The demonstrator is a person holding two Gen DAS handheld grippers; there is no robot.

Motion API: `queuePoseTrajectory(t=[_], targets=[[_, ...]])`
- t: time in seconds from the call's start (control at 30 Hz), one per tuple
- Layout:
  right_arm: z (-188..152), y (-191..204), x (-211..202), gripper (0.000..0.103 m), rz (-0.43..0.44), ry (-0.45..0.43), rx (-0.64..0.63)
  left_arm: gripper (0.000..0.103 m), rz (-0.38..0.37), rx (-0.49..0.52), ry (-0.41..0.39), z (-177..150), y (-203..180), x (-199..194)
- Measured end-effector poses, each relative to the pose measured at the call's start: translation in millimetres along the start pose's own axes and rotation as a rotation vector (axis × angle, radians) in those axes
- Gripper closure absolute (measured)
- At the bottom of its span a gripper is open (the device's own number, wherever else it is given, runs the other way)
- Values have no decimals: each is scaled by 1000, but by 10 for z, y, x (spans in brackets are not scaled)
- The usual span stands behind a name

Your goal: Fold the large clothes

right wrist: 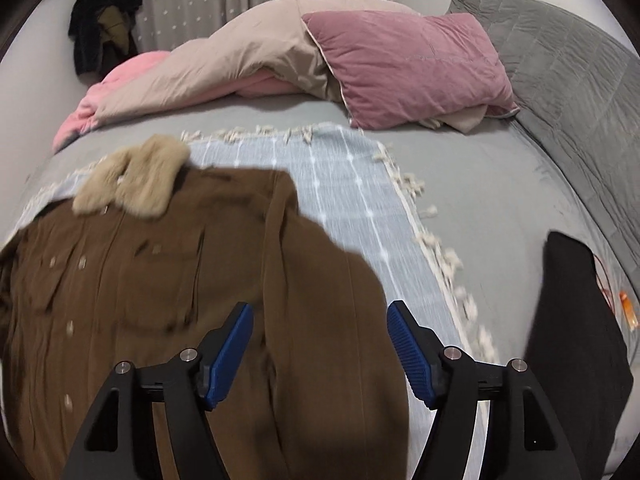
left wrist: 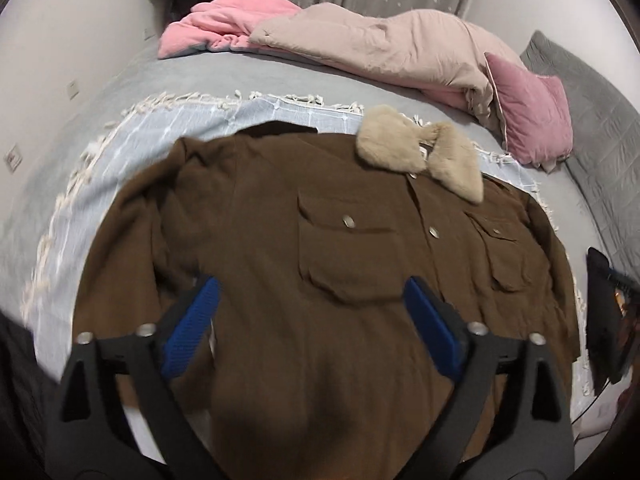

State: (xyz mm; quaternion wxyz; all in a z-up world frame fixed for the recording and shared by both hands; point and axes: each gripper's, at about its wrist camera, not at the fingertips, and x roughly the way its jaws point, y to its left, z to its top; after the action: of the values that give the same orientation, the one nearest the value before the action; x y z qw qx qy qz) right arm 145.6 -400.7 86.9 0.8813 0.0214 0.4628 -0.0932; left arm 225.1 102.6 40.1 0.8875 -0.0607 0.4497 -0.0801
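Note:
A large brown coat (left wrist: 312,264) with a beige fur collar (left wrist: 420,148) lies front-up on a light blue fringed throw (left wrist: 132,148) on the bed. Its chest pockets and metal buttons face up. My left gripper (left wrist: 312,292) is open, hovering over the coat's lower middle, empty. In the right wrist view the coat (right wrist: 160,300) fills the left half, its collar (right wrist: 136,184) at the far end. My right gripper (right wrist: 320,316) is open and empty, above the coat's right sleeve edge, where it meets the throw (right wrist: 352,216).
A beige duvet (left wrist: 384,44), a pink blanket (left wrist: 216,20) and a mauve pillow (right wrist: 408,64) lie at the bed's far side. A grey quilted headboard (right wrist: 568,72) stands at right. A black item (right wrist: 576,320) lies on the grey sheet (right wrist: 500,200) at right.

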Motion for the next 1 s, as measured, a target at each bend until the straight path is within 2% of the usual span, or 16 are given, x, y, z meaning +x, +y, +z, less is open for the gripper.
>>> queuePoseTrajectory(t=[0.2,0.4,0.57,0.73,0.77,0.8,0.83,0.87,0.9,0.93,1.0], targets=[[-626,-14,107,33,-62,99,-63,3,44,22,-35,-582,-228,-112],[-1029,-7,373,33,-67,178,-69,3,-2,27,-41,-886,-396,75],[-935,83,539,33,-25,150,-28,3,33,59,-38,-1055,-485,281],[-710,143,765,35,-18,123,83,3,95,89,-25,-1111,-461,374],[-684,137,818,41,-26,122,110,3,101,90,-28,-1106,-449,371],[-671,122,877,55,-35,128,135,3,99,86,-29,-1102,-432,362],[-660,105,928,65,-36,141,153,3,94,80,-30,-1117,-421,364],[-654,75,993,84,-32,167,181,3,88,75,-31,-1119,-412,357],[-653,39,1028,96,-17,185,210,3,80,70,-36,-1113,-401,338],[-641,-22,1035,96,11,198,258,3,78,68,-43,-1116,-398,336],[-551,-96,958,99,-19,197,278,3,91,70,-64,-1106,-394,295]])
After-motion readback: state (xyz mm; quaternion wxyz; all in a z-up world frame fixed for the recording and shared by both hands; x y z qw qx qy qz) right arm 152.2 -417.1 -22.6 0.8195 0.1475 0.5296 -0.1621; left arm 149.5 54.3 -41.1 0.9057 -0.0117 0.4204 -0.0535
